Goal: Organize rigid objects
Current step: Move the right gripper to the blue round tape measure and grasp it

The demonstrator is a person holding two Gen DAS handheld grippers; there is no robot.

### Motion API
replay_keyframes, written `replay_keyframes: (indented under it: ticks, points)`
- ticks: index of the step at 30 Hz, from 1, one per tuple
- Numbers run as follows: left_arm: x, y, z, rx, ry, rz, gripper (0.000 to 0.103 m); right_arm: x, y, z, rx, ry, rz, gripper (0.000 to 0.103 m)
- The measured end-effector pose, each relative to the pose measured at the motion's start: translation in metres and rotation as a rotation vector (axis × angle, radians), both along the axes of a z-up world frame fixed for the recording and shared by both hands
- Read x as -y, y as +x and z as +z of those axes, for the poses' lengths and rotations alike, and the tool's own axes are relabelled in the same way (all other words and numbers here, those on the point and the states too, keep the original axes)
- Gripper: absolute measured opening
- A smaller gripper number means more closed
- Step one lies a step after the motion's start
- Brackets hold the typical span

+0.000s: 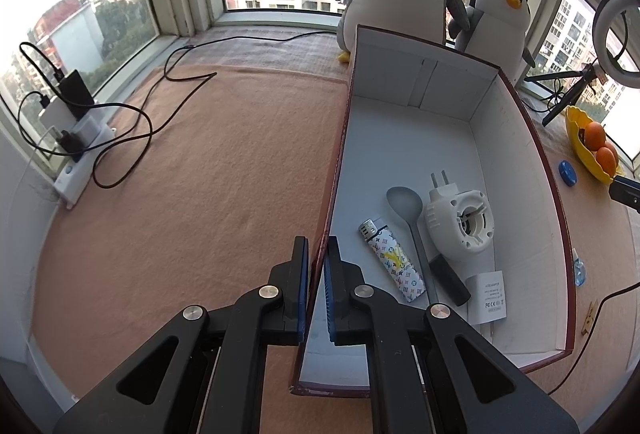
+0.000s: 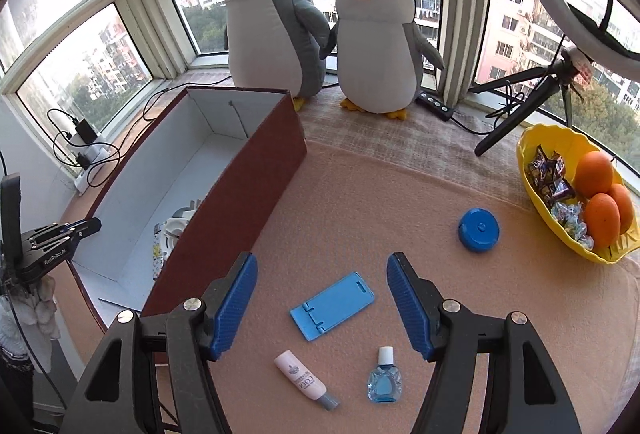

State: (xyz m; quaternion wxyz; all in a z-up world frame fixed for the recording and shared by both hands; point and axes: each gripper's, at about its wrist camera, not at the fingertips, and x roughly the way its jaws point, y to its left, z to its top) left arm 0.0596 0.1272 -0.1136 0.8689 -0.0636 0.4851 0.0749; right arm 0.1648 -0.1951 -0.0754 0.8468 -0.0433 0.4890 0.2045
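Pinching box [image 1: 400,138] wall with left gripper [image 1: 316,254] clamped tight, likely steadying it; right gripper [image 2: 322,288] spread wide, empty, above stand [image 2: 332,306], probably next in.

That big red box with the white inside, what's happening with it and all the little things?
A person is tidying small things into the red cardboard box. The left hand-held gripper is clamped on the box's side wall, steadying it. Inside already lie a grey spoon, a patterned lighter, a white plug-in device and a white charger. The right hand-held gripper is open and empty above a flat blue plastic stand on the peach cloth.
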Motion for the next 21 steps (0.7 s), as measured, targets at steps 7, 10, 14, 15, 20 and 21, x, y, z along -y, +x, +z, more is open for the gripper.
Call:
replay_keyframes:
  ticks: [7, 10, 14, 15, 20, 21]
  points:
    - [0.001, 0.001, 0.000, -0.012, 0.008, 0.005, 0.007, 0.045, 0.008, -0.018, -0.026, -0.033, -0.080, 0.064]
    - [0.002, 0.000, 0.000, -0.015, 0.010, 0.009, 0.007, 0.064, 0.016, -0.026, -0.039, -0.040, -0.129, 0.064]
    - [0.001, 0.001, -0.001, -0.023, 0.004, 0.012, 0.008, 0.084, 0.030, -0.036, -0.058, -0.043, -0.184, 0.064]
    - [0.001, 0.001, -0.002, -0.025, 0.002, 0.013, 0.011, 0.088, 0.034, -0.039, -0.063, -0.038, -0.199, 0.064]
    - [0.000, -0.001, -0.003, -0.032, -0.003, 0.025, 0.018, 0.096, 0.054, -0.051, -0.079, -0.049, -0.253, 0.069]
    - [-0.001, -0.001, -0.003, -0.033, -0.002, 0.026, 0.018, 0.095, 0.058, -0.054, -0.082, -0.055, -0.259, 0.069]
